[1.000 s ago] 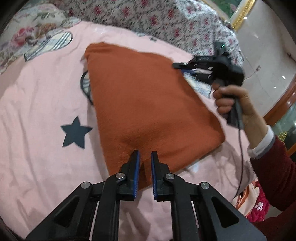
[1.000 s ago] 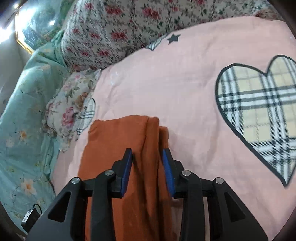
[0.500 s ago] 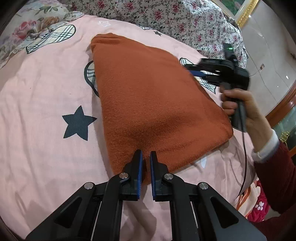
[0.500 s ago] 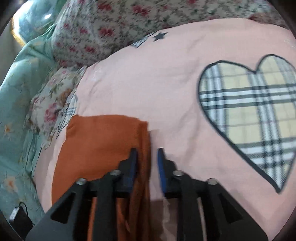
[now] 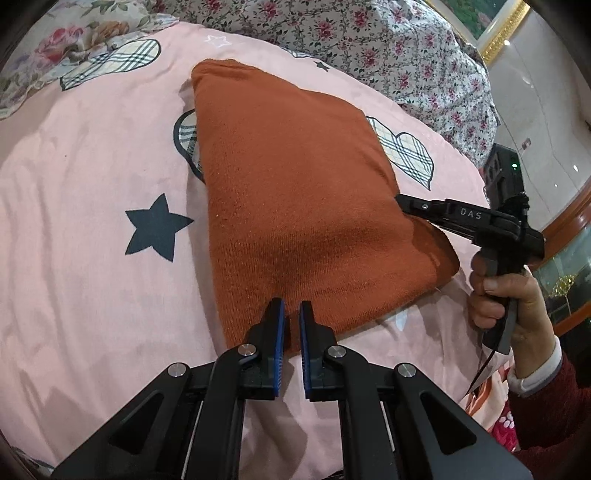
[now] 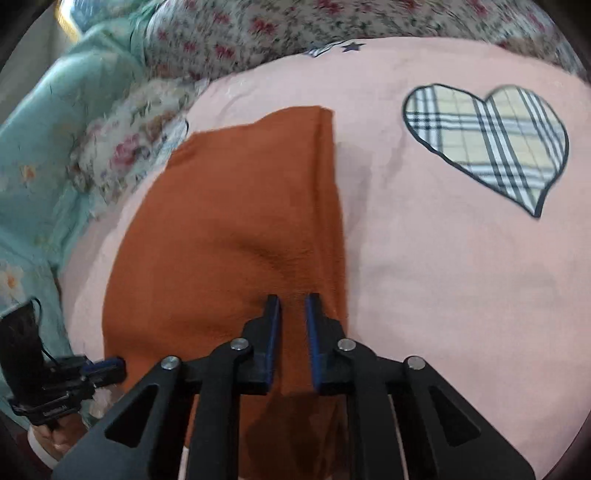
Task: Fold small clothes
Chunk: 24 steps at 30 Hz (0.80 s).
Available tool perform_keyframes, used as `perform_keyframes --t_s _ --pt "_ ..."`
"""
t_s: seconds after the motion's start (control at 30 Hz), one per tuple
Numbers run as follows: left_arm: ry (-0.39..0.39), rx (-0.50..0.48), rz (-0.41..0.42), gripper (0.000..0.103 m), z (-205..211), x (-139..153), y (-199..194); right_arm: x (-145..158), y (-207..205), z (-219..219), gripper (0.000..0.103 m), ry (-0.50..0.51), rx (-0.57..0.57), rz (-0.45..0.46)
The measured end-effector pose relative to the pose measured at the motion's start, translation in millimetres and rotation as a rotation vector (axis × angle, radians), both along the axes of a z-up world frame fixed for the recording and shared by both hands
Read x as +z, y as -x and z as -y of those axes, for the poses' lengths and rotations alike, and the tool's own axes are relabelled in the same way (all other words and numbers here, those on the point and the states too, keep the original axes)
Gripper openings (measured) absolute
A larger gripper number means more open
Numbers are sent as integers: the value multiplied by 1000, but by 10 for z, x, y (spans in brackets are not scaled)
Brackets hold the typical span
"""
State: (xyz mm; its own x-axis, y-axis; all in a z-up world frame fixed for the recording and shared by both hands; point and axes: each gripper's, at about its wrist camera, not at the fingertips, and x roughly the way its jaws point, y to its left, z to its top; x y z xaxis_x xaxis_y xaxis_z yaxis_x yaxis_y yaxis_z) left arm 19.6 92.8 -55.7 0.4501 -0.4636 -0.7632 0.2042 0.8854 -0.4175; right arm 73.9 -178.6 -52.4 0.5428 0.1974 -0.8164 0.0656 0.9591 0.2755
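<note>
- Left tool (image 5: 291,314) points forward and down, its blue-padded fingers (image 5: 277,332) nearly closed with a narrow slit between them
- Right tool (image 6: 292,310) is angled down, fingers parted by a narrow gap with cloth between them
- The right hand (image 5: 498,302) wraps its handle, wrist in a red sleeve

Soft, even indoor light fills both views. The left view is sharp; the right is smeared by motion blur, worst on the floral pillows (image 6: 258,33) at the top. Fisheye bending curves the edges, with dark corners. The orange cloth (image 5: 295,192) casts faint shadows on the bed (image 5: 92,221).
</note>
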Motion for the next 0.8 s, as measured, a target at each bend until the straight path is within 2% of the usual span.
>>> perform_keyframes --t_s 0.13,0.23,0.3,0.37,0.4,0.47,0.6,0.7,0.77,0.8 --pt "-13 7 4 8 4 11 27 164 203 -48 10 37 -2 25" --pt "-20 8 9 9 10 20 37 255 507 -175 11 16 42 56" --pt "-29 7 12 9 23 23 39 173 604 -268 11 55 62 30" --pt "-36 4 10 9 35 18 36 -56 653 -243 8 126 43 -35" --pt "-46 5 10 10 49 23 45 -116 688 -182 8 95 37 -23" --pt "-70 7 12 10 53 32 62 -108 705 -113 6 64 19 -12" --pt "-87 20 12 12 45 28 142 -81 707 -166 6 106 28 -14" --pt "-83 28 -6 12 -5 1 190 -40 776 -136 6 93 4 -13" --pt "-98 33 -20 17 -20 -10 255 -9 866 -118 6 83 -9 -12" --pt "-117 40 -17 24 -22 -7 288 29 914 -113 9 81 -18 -7"
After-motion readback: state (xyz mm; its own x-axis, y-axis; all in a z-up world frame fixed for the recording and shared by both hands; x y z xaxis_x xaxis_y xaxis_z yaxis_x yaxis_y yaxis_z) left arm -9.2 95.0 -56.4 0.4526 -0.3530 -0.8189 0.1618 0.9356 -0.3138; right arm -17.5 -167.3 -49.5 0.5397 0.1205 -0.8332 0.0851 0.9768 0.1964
